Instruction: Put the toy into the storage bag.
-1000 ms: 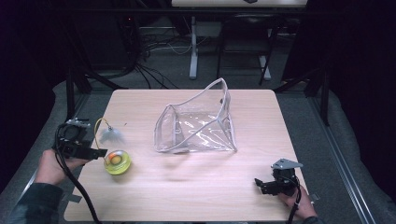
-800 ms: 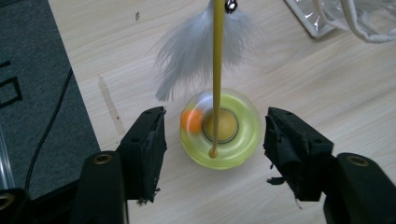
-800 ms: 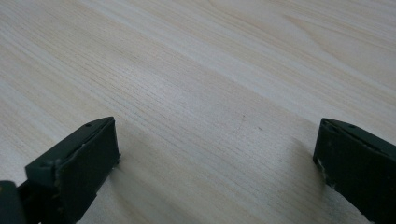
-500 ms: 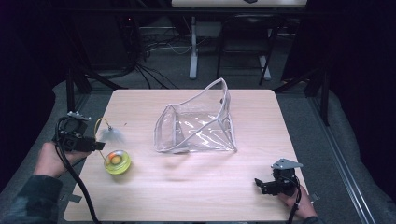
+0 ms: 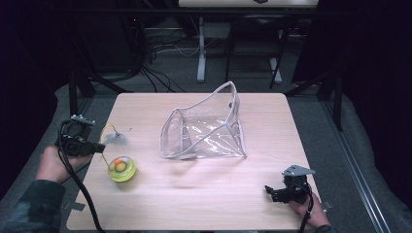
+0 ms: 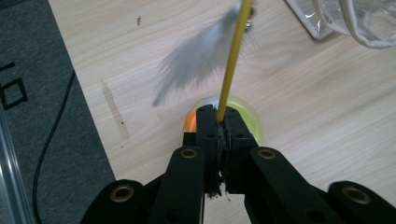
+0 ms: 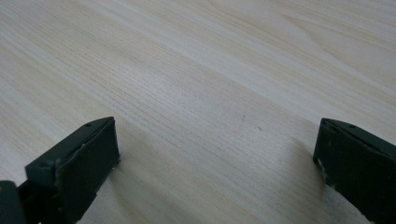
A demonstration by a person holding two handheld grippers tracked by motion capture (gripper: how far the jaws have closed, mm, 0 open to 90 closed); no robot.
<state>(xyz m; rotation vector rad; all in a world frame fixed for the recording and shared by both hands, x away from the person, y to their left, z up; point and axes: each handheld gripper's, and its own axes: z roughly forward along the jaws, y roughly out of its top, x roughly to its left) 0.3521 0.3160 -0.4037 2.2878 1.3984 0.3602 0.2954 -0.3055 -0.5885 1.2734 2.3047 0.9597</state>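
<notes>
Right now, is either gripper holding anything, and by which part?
The left gripper is shut on the yellow wand of the feather toy, at its lower end. The right gripper is open and holds nothing.

Bright lit tabletop, dark surroundings, blurred feather (image 6: 201, 53)

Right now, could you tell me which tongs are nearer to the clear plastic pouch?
Left. The left tongs sit off the clear plastic pouch's left side, clamped on the yellow wand of a feather toy. The right tongs rest open at the table's near right corner, farther away.
</notes>
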